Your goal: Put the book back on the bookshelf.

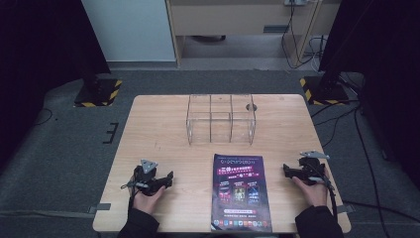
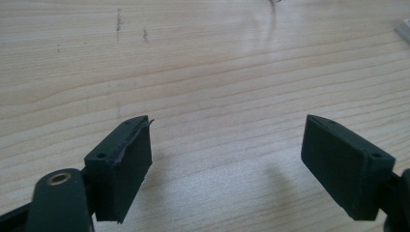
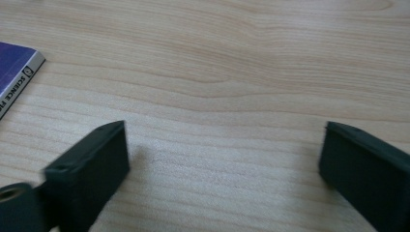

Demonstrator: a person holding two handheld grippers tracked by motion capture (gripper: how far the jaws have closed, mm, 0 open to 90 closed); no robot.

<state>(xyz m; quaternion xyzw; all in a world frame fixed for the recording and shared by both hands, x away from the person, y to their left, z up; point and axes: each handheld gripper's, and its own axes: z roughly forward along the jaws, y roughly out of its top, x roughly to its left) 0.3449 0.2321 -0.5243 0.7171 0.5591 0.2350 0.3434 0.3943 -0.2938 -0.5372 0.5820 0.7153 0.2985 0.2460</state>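
The purple magazine (image 1: 240,193) lies flat on the wooden surface (image 1: 158,129), long axis running near to far, between 2 claws, left (image 1: 166,179) and right (image 1: 288,171), both spread, empty.

Wooden table (image 1: 158,124) lay beneath the left gripper (image 1: 170,177) and the right gripper (image 1: 286,171). A clear compartmented box (image 1: 220,119) stood upright on it, well ahead of both and between their lines. Tape-edged stand bases (image 1: 97,91) (image 1: 324,89) sat on grey floor (image 1: 74,163) farther ahead, one outboard of each gripper; cables (image 1: 366,148) trailed outboard of the right
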